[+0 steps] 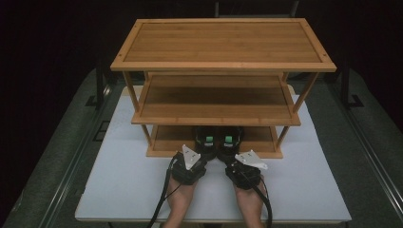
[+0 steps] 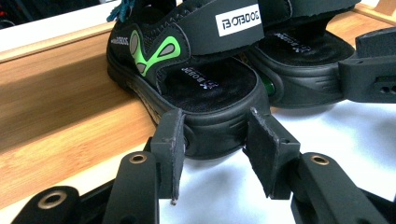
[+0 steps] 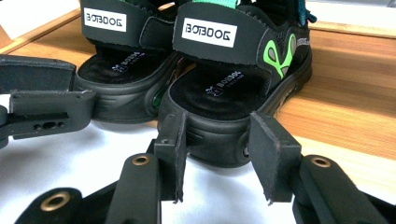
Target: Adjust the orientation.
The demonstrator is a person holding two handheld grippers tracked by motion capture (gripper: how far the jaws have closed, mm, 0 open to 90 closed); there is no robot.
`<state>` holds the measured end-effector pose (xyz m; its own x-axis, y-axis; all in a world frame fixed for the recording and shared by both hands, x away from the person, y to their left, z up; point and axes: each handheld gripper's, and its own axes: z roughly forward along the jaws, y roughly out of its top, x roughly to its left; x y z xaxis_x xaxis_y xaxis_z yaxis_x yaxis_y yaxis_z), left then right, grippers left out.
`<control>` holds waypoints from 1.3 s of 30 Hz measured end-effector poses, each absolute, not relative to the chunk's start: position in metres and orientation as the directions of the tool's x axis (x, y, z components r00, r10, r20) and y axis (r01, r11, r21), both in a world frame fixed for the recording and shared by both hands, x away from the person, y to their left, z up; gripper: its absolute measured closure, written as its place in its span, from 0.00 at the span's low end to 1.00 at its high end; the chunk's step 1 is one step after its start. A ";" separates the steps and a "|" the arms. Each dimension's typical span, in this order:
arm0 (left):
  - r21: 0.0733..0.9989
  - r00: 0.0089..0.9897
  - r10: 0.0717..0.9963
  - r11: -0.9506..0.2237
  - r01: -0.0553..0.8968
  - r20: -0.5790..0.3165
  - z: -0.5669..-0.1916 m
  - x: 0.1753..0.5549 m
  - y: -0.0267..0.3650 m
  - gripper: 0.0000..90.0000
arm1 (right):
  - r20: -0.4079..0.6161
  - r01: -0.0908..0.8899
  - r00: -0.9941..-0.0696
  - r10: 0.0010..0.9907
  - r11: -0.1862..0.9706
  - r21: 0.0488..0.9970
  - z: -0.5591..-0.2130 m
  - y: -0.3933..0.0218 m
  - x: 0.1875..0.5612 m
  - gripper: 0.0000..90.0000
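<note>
Two black sandals with green marks stand side by side on the bottom shelf [image 1: 166,138] of a bamboo rack, heels jutting over its front edge. My left gripper [image 1: 205,152] has its jaws pressed on both sides of the left sandal's [image 1: 207,137] heel; in the left gripper view the pads [image 2: 170,140] flank that heel [image 2: 210,135]. My right gripper [image 1: 229,153] clasps the right sandal [image 1: 229,137] the same way, with the pads [image 3: 273,149] against its heel [image 3: 215,140]. Each sandal's sole rests on the wood.
The three-tier rack [image 1: 223,66] stands on a white table [image 1: 128,185]; its middle shelf [image 1: 214,102] hangs low over the sandals. Rack legs [image 1: 147,135] stand at either side. Dark floor surrounds the table. Cables trail back from both grippers.
</note>
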<state>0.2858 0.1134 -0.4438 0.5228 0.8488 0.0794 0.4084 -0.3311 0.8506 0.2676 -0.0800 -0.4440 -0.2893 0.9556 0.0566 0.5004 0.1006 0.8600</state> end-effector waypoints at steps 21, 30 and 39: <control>0.845 0.512 0.855 -0.334 0.418 0.084 -0.445 0.303 0.110 0.63 | 0.034 0.494 -0.280 0.959 0.114 0.862 -0.446 -0.078 0.284 0.64; 0.843 0.516 0.854 -0.330 0.426 0.074 -0.443 0.305 0.112 0.63 | 0.033 0.500 -0.284 0.958 0.119 0.858 -0.445 -0.078 0.287 0.65; 0.847 0.534 0.844 -0.317 0.427 0.047 -0.436 0.294 0.121 0.61 | 0.057 0.503 -0.307 0.950 0.112 0.857 -0.439 -0.087 0.279 0.62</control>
